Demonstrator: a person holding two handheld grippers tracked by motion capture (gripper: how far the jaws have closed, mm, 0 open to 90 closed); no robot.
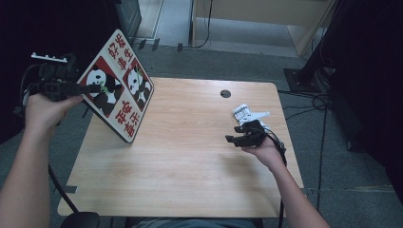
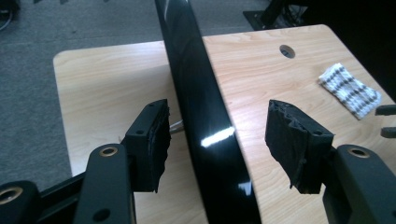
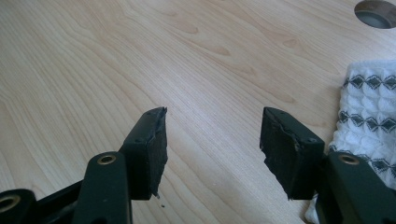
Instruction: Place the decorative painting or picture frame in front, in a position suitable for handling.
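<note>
Looking down from the high view, the left gripper (image 1: 92,88) sits at the upper left of the frame, at the edge of a tilted panda board (image 1: 119,92) whose lower edge rests on the table (image 1: 190,161). The right gripper (image 1: 233,138) lies right of centre, just below a white cloth (image 1: 244,113).

Left gripper view: the jaws stand wide apart on either side of the board's glossy black edge (image 2: 205,116), neither pad touching it; the cloth (image 2: 349,90) lies at right.

Right gripper view: the jaws are spread wide, holding nothing, over bare wood; the cloth (image 3: 369,107) lies at the right edge.
</note>
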